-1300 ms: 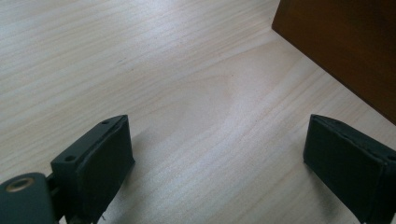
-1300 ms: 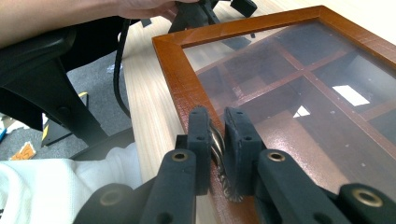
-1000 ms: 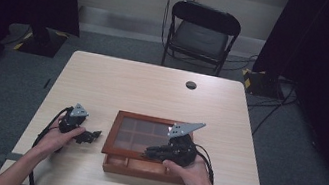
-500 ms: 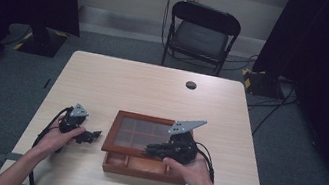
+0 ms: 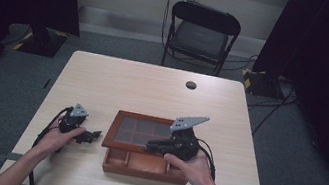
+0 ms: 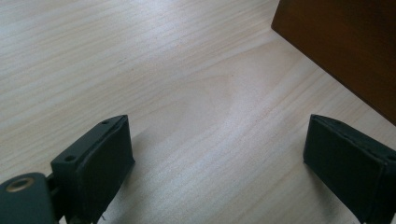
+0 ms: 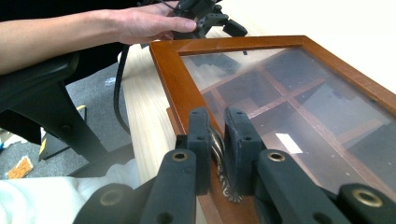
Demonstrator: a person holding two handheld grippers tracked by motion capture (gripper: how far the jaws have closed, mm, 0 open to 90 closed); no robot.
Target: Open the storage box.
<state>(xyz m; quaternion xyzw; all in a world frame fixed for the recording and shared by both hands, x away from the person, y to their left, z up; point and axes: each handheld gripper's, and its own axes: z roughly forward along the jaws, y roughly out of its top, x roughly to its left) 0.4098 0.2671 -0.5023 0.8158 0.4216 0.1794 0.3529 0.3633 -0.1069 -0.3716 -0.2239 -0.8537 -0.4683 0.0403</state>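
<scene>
Glass lid has lifted slightly off the wooden compartment box, right hand-held gripper clamped on its metal handle; left hand-held gripper idle, agape; opening barely begun.

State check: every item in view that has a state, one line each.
wooden box: on table, partly open.
glass lid: raised at front edge.
metal clasp: pinched between right jaws.
right gripper: shut on clasp.
left gripper: open, holding nothing, beside box.
folding chair: unfolded, unoccupied.

Readable text: none in any view.
White label under the glass lid: blank, no letters can be read.
</scene>
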